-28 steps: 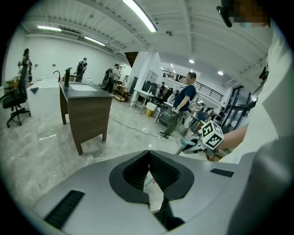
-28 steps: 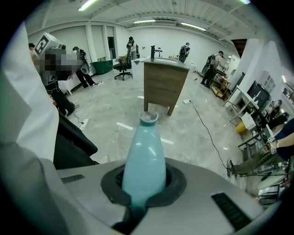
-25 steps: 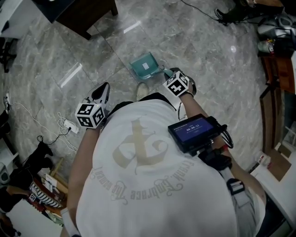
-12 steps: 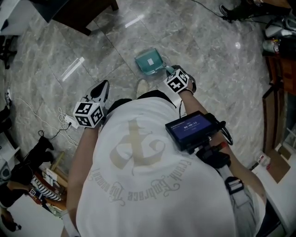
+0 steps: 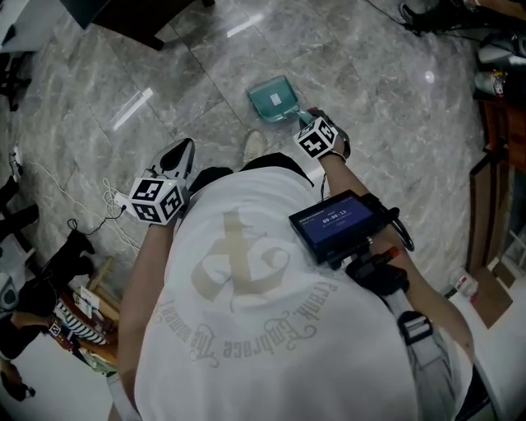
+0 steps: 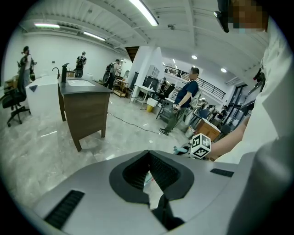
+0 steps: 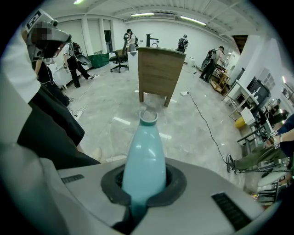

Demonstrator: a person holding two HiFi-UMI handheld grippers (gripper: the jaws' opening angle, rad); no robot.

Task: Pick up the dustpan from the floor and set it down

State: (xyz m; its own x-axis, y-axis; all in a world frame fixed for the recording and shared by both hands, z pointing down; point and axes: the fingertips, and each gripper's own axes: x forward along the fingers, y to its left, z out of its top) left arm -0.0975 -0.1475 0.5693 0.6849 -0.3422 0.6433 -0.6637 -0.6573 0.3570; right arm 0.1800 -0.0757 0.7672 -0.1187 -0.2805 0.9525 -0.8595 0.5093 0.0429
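Note:
The teal dustpan (image 5: 274, 98), with a white label on its pan, hangs low over the grey marble floor ahead of my feet. Whether it touches the floor I cannot tell. My right gripper (image 5: 305, 121) is shut on its handle and points steeply down. In the right gripper view the teal handle (image 7: 143, 158) runs up from between the jaws of the right gripper (image 7: 138, 186). At the left of the head view my left gripper (image 5: 178, 158) is held away from the dustpan. In its own view the left gripper (image 6: 148, 170) has its pads together with nothing between them.
A dark wooden cabinet (image 5: 123, 20) stands at the far left. A white power strip with cables (image 5: 117, 219) lies on the floor at the left. More cables (image 5: 427, 15) and shelving are at the right. A person (image 6: 183, 103) stands farther off in the room.
My right gripper has sunk toward the floor with the dustpan, which now lies farther forward in the head view. The left gripper has barely shifted.

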